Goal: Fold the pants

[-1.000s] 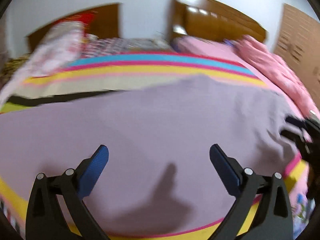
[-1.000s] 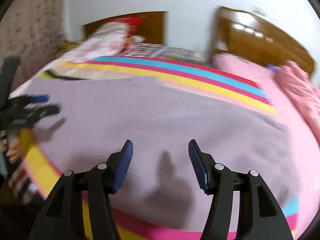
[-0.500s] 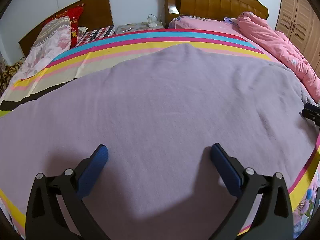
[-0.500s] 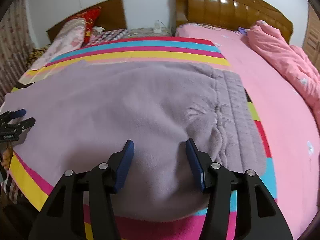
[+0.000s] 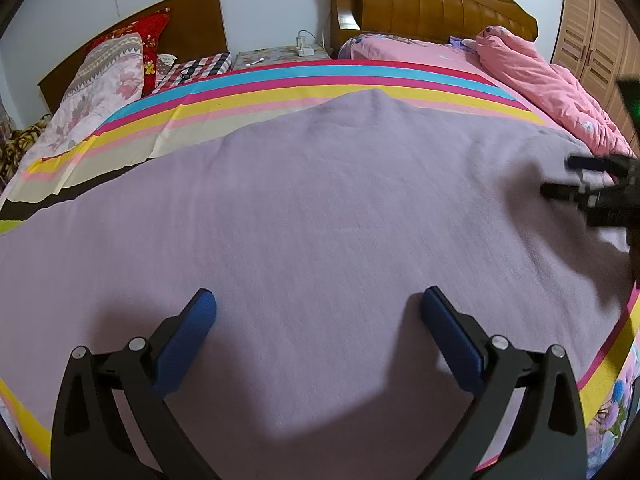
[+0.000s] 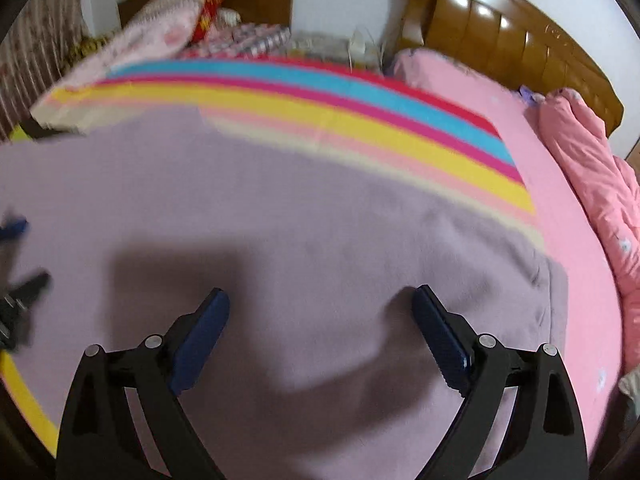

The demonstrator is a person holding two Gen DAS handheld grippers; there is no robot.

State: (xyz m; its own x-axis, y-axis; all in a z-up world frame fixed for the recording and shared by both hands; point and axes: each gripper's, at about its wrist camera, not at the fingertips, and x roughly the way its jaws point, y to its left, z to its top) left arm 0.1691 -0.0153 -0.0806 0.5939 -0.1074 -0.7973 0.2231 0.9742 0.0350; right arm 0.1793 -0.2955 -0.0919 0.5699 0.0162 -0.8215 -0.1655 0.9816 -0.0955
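The lilac pants (image 5: 320, 208) lie spread flat across the striped bed sheet (image 5: 280, 88). Just above their near part hovers my left gripper (image 5: 316, 304), wide open with nothing between its blue pads. The right gripper (image 5: 560, 178) shows blurred at that view's right edge, over the cloth. In the right wrist view the pants (image 6: 304, 240) fill the middle, their ribbed waistband (image 6: 554, 304) at the right. My right gripper (image 6: 320, 300) hangs close over them, jaws opening wide and empty. The left gripper (image 6: 24, 252) appears blurred at the left edge.
A bunched pink quilt (image 5: 548, 80) lies at the right on the pink bed. Pillows (image 5: 108, 76) are stacked at the far left by a wooden headboard (image 5: 432, 4). A small bedside stand (image 5: 280, 56) sits between the beds. A wooden wardrobe (image 5: 592, 28) stands at the far right.
The right gripper's jaws spread much wider and it shifted left over the pants, away from the waistband. The left gripper sank slightly early on, then held still, open.
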